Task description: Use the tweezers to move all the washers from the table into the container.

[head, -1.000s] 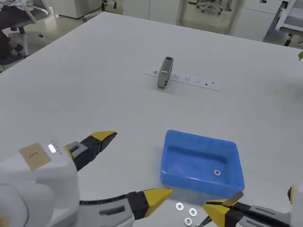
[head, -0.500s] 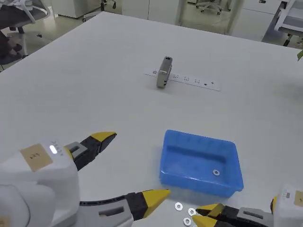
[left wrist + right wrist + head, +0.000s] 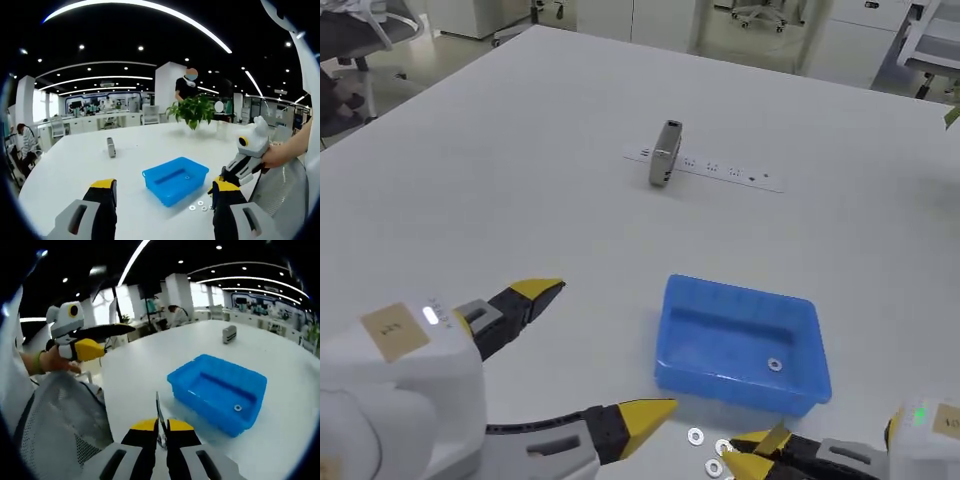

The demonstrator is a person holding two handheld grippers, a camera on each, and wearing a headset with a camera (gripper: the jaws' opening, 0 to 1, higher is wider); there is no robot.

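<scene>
Three small metal washers (image 3: pixel 696 436) lie on the white table just in front of the blue container (image 3: pixel 740 340); they also show as washers (image 3: pixel 200 203) in the left gripper view. One washer (image 3: pixel 775 365) lies inside the container. My right gripper (image 3: pixel 745 452) is shut on the tweezers (image 3: pixel 158 412), whose thin tips reach forward close to the loose washers. My left gripper (image 3: pixel 600 350) hangs open above the table to the left of the container, holding nothing.
A grey power adapter (image 3: pixel 666 152) stands plugged into a white power strip (image 3: pixel 720 168) at mid-table, far behind the container. Office chairs (image 3: pixel 350 40) and a potted plant (image 3: pixel 194 111) stand beyond the table edges.
My right gripper with the tweezers has moved left, nearer the three washers. The left gripper and the container have stayed put.
</scene>
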